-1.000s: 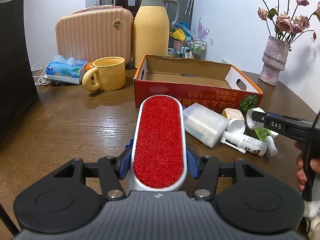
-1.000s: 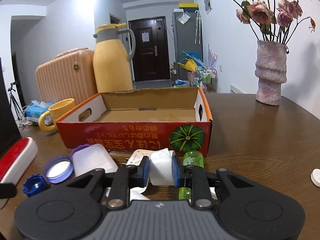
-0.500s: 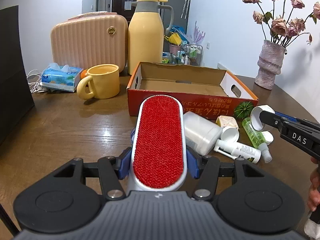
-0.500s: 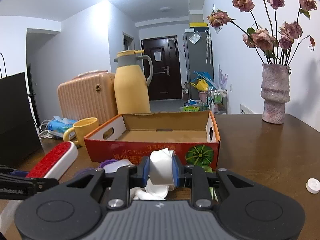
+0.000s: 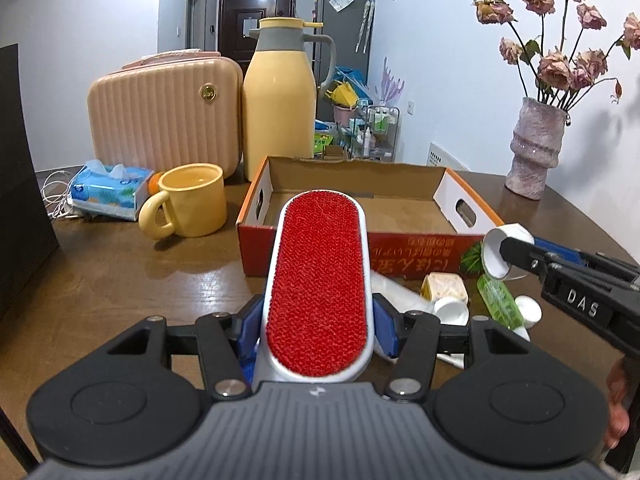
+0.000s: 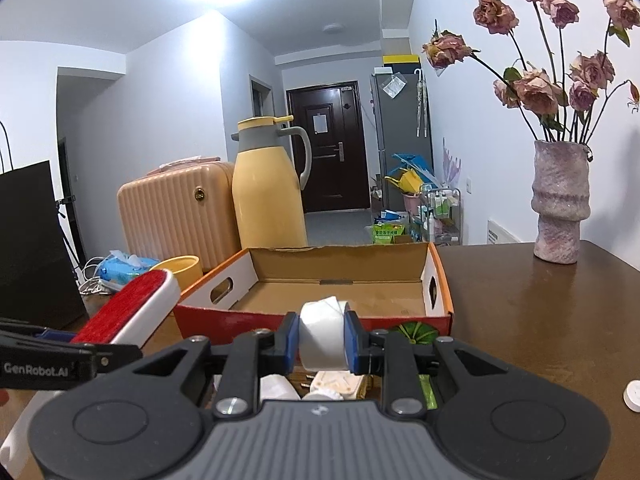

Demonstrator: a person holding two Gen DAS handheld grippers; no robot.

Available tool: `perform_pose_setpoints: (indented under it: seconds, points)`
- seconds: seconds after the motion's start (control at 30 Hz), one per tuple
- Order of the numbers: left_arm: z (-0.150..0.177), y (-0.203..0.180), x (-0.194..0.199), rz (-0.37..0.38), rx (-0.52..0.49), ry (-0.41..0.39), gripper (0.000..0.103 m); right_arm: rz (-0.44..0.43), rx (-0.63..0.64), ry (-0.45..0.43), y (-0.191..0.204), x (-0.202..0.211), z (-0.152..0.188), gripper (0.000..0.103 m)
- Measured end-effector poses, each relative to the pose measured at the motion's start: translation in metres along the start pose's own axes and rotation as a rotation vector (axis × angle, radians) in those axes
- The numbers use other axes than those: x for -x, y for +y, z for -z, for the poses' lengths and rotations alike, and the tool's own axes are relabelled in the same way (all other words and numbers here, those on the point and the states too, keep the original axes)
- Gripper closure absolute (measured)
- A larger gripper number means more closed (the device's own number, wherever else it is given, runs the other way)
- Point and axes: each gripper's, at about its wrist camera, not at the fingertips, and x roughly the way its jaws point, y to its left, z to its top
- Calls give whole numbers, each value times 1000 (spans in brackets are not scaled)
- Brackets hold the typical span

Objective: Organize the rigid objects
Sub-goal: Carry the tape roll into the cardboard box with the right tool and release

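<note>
My left gripper point(image 5: 318, 330) is shut on a red lint brush point(image 5: 318, 276) with a white rim, held above the table, its tip over the near wall of the open orange cardboard box point(image 5: 256, 204). My right gripper point(image 6: 322, 340) is shut on a white cylindrical container point(image 6: 322, 338), held just before the box point(image 6: 438, 280). The container also shows in the left wrist view point(image 5: 500, 250), and the brush in the right wrist view point(image 6: 132, 308). On the table in front of the box lie a green spray bottle point(image 5: 498, 298), a cream lid point(image 5: 444, 286) and a clear plastic container point(image 5: 394, 286).
Behind the box stand a yellow thermos jug point(image 5: 278, 108), a pink ribbed case point(image 5: 164, 114), a yellow mug point(image 5: 192, 200) and a tissue pack point(image 5: 108, 192). A pink vase with dried roses point(image 5: 534, 150) stands at the back right. A small white cap point(image 6: 632, 396) lies at the right.
Both grippers have risen and moved toward the box. The brush tip now overlaps the box's near wall, and the white container has been lifted from the table to box-rim height.
</note>
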Motion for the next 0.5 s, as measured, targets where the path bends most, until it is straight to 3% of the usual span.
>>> perform_pose_setpoints:
  seconds: [0.5]
  points:
    - [-34,-11,-26,-4,22,-30,46,-4,-2,-38,-2,-25,-24,80]
